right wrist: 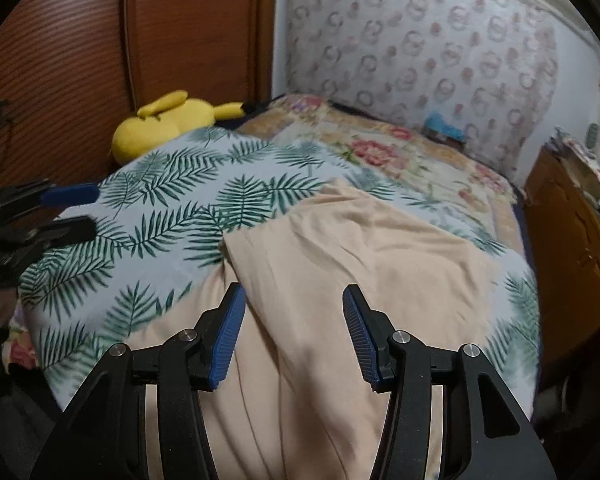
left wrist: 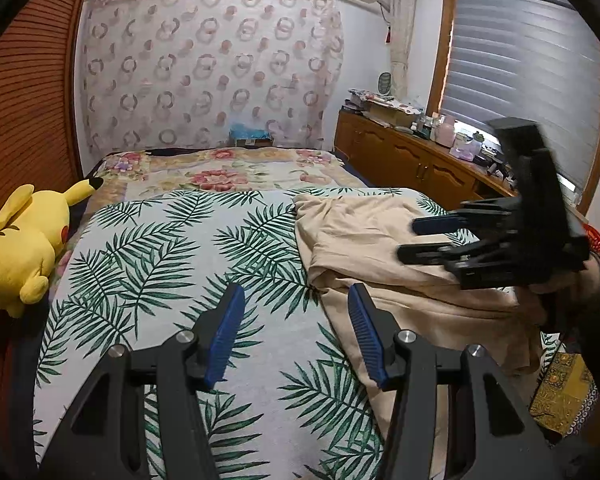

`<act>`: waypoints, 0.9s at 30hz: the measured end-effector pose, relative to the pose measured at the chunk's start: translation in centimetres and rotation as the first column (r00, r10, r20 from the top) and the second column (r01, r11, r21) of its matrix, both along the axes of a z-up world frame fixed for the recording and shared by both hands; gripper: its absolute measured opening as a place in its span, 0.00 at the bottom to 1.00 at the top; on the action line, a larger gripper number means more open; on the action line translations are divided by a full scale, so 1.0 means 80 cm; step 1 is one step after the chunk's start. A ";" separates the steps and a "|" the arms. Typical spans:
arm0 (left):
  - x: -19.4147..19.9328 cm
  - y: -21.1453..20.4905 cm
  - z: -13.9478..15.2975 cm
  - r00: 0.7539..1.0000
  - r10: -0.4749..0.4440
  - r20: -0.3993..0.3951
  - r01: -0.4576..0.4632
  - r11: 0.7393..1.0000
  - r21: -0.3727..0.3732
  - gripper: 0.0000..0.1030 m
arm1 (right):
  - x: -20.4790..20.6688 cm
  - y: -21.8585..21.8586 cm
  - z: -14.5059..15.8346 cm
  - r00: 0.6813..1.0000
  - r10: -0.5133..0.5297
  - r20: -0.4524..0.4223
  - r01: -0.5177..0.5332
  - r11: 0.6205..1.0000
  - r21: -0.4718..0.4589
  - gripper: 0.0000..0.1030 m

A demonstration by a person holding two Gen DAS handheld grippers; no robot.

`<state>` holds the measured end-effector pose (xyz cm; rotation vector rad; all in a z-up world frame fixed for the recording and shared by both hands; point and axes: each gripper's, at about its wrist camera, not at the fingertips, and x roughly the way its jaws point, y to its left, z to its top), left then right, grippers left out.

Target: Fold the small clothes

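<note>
A beige garment lies rumpled on the palm-leaf sheet at the bed's near right; in the right wrist view it spreads under and ahead of the fingers, partly folded over itself. My left gripper is open and empty, above the sheet just left of the garment's edge. My right gripper is open and empty, held above the garment. It shows in the left wrist view over the garment's right part. The left gripper shows at the left edge of the right wrist view.
A yellow plush toy lies at the bed's left edge by the wooden wall panel. A floral blanket covers the far half of the bed. A wooden cabinet with clutter stands along the right under the window.
</note>
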<state>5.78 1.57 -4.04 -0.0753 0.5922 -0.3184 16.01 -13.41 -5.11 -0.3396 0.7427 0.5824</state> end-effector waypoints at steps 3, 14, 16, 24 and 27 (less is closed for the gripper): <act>0.000 0.001 -0.002 1.000 0.001 -0.005 -0.001 1.000 -0.001 0.51 | 0.018 0.023 -0.015 0.998 0.029 -0.051 -0.030 1.000 -0.008 0.50; -0.002 -0.001 -0.007 1.000 -0.010 -0.017 0.010 1.000 -0.001 0.51 | 0.041 0.064 -0.069 0.989 0.054 -0.138 -0.068 0.993 -0.100 0.49; -0.003 -0.003 -0.008 1.000 -0.014 -0.021 0.014 1.000 0.000 0.51 | 0.042 0.058 -0.065 0.992 0.040 -0.118 -0.049 0.996 -0.081 0.37; -0.001 -0.012 -0.012 0.999 -0.032 -0.033 0.033 0.999 0.016 0.51 | 0.046 0.030 -0.029 1.000 -0.018 -0.018 0.017 1.000 -0.010 0.02; -0.001 -0.013 -0.012 0.999 -0.035 -0.033 0.036 0.999 0.018 0.51 | 0.054 0.006 0.001 0.999 -0.051 0.017 0.050 0.998 0.035 0.02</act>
